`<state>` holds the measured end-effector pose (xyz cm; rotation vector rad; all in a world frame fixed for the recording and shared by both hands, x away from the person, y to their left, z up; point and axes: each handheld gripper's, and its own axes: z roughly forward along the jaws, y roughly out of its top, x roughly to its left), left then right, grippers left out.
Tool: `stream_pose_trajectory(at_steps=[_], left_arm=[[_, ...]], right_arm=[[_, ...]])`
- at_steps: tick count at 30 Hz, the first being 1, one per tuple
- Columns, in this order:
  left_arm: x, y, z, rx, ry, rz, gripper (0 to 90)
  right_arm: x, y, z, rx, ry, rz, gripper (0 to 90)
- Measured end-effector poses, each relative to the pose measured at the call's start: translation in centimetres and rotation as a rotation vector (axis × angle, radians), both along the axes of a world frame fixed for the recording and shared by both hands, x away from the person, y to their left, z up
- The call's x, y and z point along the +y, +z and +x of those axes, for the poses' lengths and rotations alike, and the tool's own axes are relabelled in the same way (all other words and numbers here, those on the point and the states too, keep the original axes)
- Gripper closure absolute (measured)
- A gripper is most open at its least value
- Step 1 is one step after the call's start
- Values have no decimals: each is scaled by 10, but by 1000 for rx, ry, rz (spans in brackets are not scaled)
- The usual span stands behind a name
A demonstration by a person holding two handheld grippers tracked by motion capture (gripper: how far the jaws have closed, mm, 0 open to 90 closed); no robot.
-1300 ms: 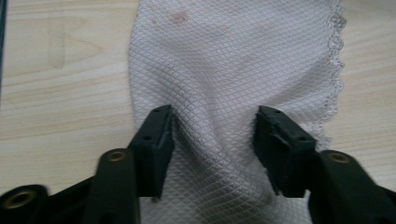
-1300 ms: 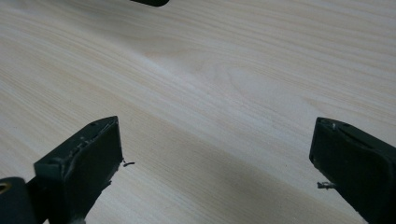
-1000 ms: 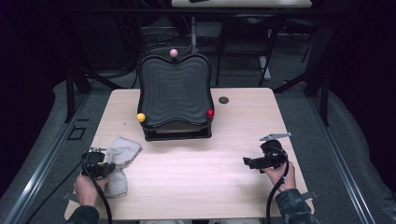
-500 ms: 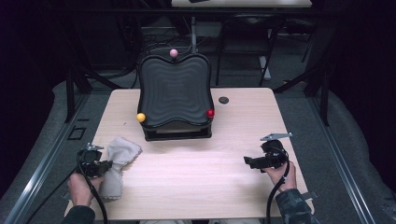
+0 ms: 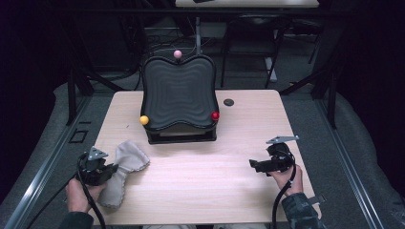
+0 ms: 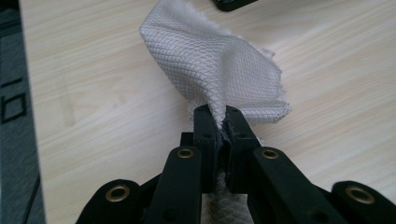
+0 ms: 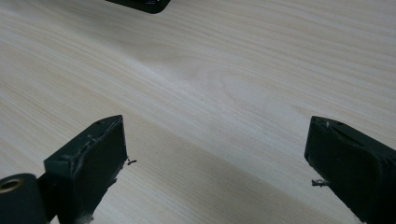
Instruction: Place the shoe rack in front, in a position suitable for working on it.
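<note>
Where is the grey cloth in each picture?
High view: the cloth lies at the lower left of the table, pinched by the left gripper.
Left gripper view: it fills the upper middle, bunched between the shut fingers.
Right gripper view: I cannot find it there, just bare wood between the open fingers.
Shared landmark: the pale wood table.

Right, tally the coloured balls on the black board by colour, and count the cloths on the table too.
Pink ball: 1
Yellow ball: 1
Red ball: 1
Grey cloth: 1, pinched in the left gripper
Total: 4
</note>
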<state>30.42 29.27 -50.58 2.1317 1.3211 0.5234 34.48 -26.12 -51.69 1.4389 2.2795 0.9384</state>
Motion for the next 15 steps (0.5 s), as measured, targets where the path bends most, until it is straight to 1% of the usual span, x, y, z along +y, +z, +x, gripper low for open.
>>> stream_pose_trajectory(at_steps=[2, 4, 5, 6, 8, 9, 10, 11, 12, 13, 14, 15], left_arm=[[-5, 2, -1, -3, -34, -22, 855], [-10, 4, -2, -9, -60, -30, 855], [-16, 6, -4, -17, -102, -41, 855], [-16, 6, -4, -17, -102, -41, 855], [-23, 8, -5, -26, -134, -42, 855], [-29, 11, -7, -27, -163, -52, 855], [-29, 11, -7, -27, -163, -52, 855], [-32, 11, -8, -31, -181, -55, 855], [-37, 13, -9, -37, -212, -63, 855], [-37, 13, -9, -37, -212, -63, 855], [-40, 13, -9, -38, -232, -68, 855], [-46, 14, -10, -45, -271, -62, 855]], right_arm=[[0, 0, 0, 1, 4, -1, 49], [0, 0, 0, 0, 2, -2, 49], [0, 0, 0, 2, 2, -4, 49], [0, 0, 0, 2, 2, -4, 49], [0, 0, 0, 2, 2, -5, 50], [1, -1, 0, -1, 3, -2, 50], [1, -1, 0, -1, 3, -2, 50], [1, -1, 0, 0, 4, 0, 49], [1, -1, 0, 1, 7, 0, 50], [1, -1, 0, 1, 7, 0, 50], [2, -1, 0, 1, 6, 0, 50], [2, -2, 1, 0, 6, -3, 50]])
